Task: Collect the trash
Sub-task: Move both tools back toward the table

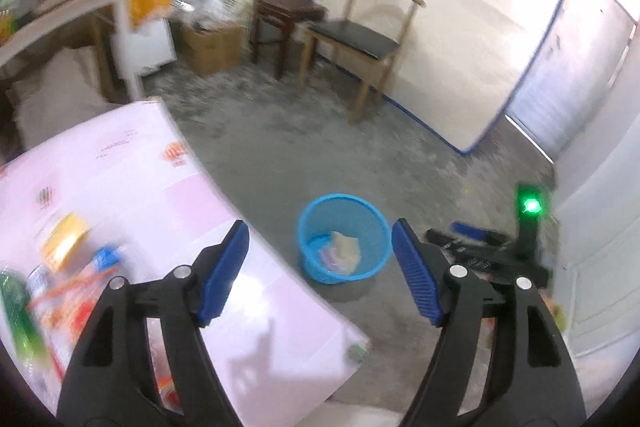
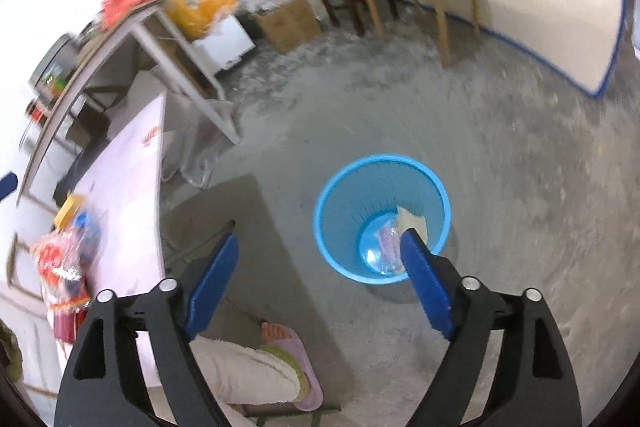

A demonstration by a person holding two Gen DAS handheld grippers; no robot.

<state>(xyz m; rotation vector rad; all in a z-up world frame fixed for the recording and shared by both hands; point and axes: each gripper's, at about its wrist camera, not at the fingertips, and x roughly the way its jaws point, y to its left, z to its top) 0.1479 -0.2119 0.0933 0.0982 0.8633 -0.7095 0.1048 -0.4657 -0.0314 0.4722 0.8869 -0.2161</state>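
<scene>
Both my left tool [image 1: 320, 271] and right tool [image 2: 316, 287] gape apart, empty. The blue bin [image 2: 382, 219] sits just ahead; wrappers [image 1: 64, 275] lie leftward on the table [image 1: 248, 307]. Blur risks a misjudged grab.

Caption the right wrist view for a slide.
Open right gripper above the floor beside a blue wastebasket already holding crumpled trash.

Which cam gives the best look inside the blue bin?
Right wrist. It looks almost straight down into the blue bin, showing the base and the wrappers lying there, though the right tool's finger covers part. Left wrist sees the bin obliquely from the side: far inner wall and some contents.
</scene>
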